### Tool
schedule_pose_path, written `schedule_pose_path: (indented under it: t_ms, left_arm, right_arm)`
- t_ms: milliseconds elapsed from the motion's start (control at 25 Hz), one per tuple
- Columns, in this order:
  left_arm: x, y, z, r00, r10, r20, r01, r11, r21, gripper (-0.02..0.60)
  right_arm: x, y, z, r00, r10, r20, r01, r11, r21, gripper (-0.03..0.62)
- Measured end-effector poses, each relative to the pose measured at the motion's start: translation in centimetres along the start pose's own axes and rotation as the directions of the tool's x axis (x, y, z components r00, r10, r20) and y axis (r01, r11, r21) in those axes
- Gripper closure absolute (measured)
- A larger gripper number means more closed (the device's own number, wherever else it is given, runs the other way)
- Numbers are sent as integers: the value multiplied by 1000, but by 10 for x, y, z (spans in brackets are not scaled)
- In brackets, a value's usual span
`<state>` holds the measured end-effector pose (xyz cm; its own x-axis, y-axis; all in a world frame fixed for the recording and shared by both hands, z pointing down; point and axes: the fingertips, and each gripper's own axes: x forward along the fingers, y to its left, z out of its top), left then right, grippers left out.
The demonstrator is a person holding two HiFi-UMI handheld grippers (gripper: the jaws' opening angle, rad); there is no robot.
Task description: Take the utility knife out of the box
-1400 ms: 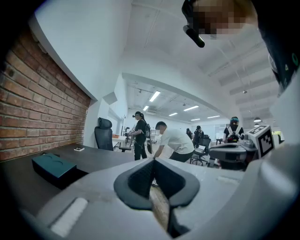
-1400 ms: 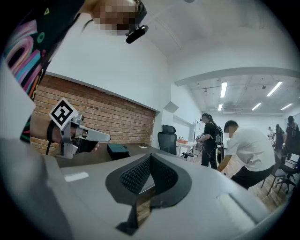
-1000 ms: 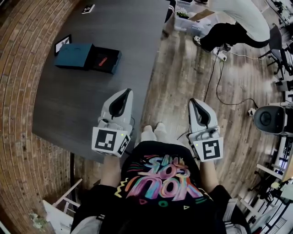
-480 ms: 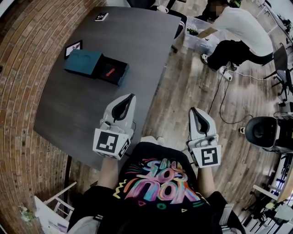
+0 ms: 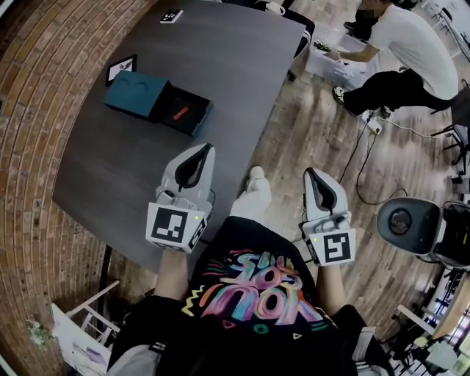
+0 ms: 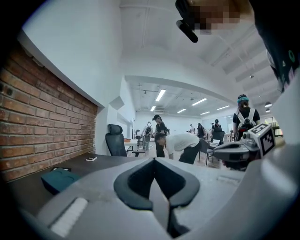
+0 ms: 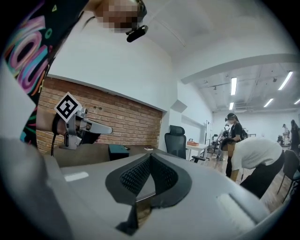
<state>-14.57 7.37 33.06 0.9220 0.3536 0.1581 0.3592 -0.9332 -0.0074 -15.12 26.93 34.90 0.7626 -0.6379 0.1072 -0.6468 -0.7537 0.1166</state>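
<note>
A teal box lies on the grey table, its black tray slid out to the right. In the tray rests a small red utility knife. My left gripper hovers over the table's near right edge, well short of the box, jaws shut and empty. My right gripper hangs over the wood floor to the right of the table, also shut and empty. The left gripper view shows the teal box low at the left, beyond the left gripper. The right gripper faces the room.
A framed dark tablet and a marker card lie farther back on the table. A brick surface borders the table's left. A person in white bends over a bin. An office chair and cables stand on the floor at right.
I have stepped forward, one foot now showing between the grippers. Table and box have shifted slightly right in the head view. Both grippers stayed shut.
</note>
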Motion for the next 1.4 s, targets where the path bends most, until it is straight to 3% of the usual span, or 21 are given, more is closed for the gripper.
schedule_pose_path:
  t_ms: [360,720,1120,1400]
  left_arm:
    - [63,39,-8,998,68,-9,-69,996,-56,580]
    - [119,95,-7,976,217,-32,-219,968,-122,580]
    - [122,143,-5,917,398,-23,-396,902,-172,581]
    - [96,162,-11,841,537,-65,-539,823,-179,581]
  right_arm:
    - [88,-34,0,993,114,13,-114,993,-4,595]
    - [184,-69,2,962,271,-32,-271,962,-28,595]
    - [258,-54,14,884,467,-26,-468,882,-51,595]
    - [294,-29,18,800,599,-34,-600,797,-68,595]
